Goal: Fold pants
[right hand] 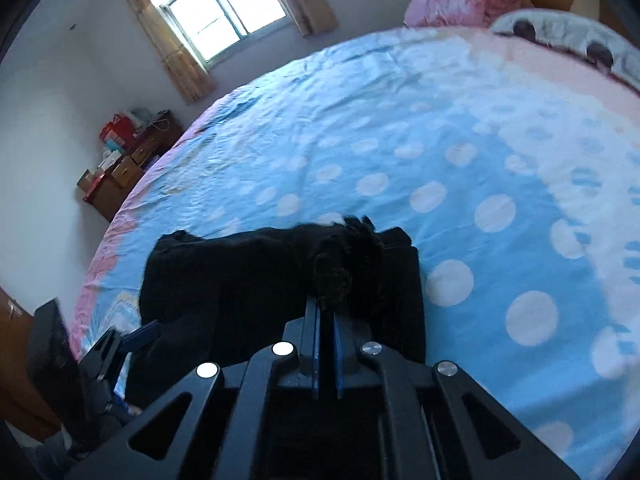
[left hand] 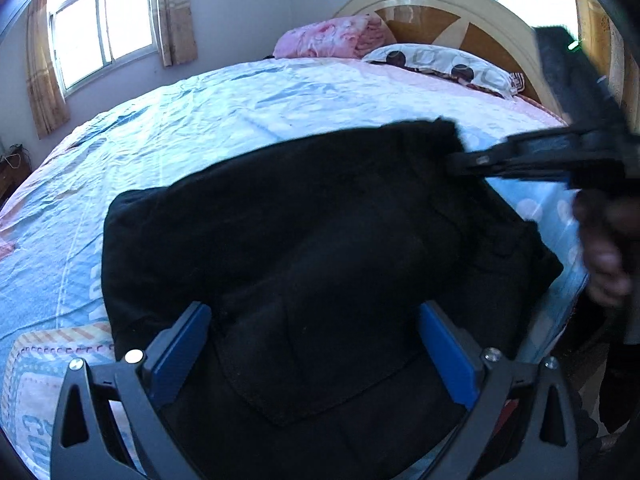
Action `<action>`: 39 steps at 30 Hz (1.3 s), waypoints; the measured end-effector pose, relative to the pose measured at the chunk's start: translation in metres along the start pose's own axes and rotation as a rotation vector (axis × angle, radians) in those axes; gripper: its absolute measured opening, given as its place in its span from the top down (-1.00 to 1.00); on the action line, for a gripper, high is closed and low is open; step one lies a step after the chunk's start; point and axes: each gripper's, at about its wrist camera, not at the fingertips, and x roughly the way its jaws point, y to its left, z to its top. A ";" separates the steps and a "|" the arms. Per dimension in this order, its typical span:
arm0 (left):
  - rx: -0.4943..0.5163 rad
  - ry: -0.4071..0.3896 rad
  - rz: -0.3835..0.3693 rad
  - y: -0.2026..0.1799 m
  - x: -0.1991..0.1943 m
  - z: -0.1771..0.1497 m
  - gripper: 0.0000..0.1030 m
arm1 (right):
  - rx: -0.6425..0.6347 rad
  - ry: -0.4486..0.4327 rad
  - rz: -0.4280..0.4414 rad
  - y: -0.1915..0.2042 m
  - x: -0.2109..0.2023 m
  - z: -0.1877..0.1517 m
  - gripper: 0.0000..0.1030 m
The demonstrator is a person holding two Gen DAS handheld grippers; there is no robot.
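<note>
On bed (left hand: 240, 128): right gripper (right hand: 326, 308) fingers pinching black pants (left hand: 320, 232) corner; left gripper (left hand: 316, 344) fingers spread; sheet lettering unreadable

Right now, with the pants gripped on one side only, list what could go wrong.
1. The right tongs pinch only a small bunch of the black pants; it may slip out when pulled.
2. The left tongs stand open over the cloth, so the fold could drag skewed.
3. The pants lie near the bed edge and might slide off.
</note>
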 end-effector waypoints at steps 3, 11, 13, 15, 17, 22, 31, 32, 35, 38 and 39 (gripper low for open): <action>-0.004 0.005 -0.006 0.001 -0.001 0.000 -1.00 | 0.006 0.002 0.027 -0.007 0.016 0.001 0.76; -0.008 0.004 -0.009 0.005 -0.005 -0.004 -1.00 | -0.011 -0.130 0.017 0.011 -0.055 -0.008 0.21; -0.009 0.004 -0.007 0.005 -0.005 -0.004 -1.00 | -0.024 -0.101 0.102 0.020 -0.060 -0.020 0.20; -0.009 0.003 -0.007 0.004 -0.005 -0.003 -1.00 | -0.066 -0.023 0.139 0.031 -0.048 -0.033 0.20; -0.005 0.005 -0.008 0.003 -0.004 -0.003 -1.00 | -0.110 0.042 0.090 0.036 -0.031 -0.046 0.20; 0.004 0.010 -0.004 0.000 -0.004 -0.003 -1.00 | -0.138 0.082 0.050 0.030 -0.012 -0.053 0.20; -0.103 -0.057 0.057 0.069 -0.044 -0.001 -1.00 | -0.101 -0.023 0.031 0.023 -0.061 -0.037 -0.41; -0.120 -0.042 0.064 0.079 -0.041 -0.003 -1.00 | -0.083 -0.027 0.021 0.016 -0.063 -0.033 -0.41; -0.206 0.006 0.019 0.111 -0.027 -0.013 -1.00 | 0.011 0.006 0.003 -0.010 -0.053 -0.023 -0.41; -0.295 0.036 -0.109 0.124 -0.013 -0.020 -1.00 | 0.080 0.061 0.045 -0.027 -0.034 -0.016 -0.41; -0.311 0.035 -0.139 0.126 -0.011 -0.021 -1.00 | 0.093 0.073 0.047 -0.030 -0.030 -0.016 -0.41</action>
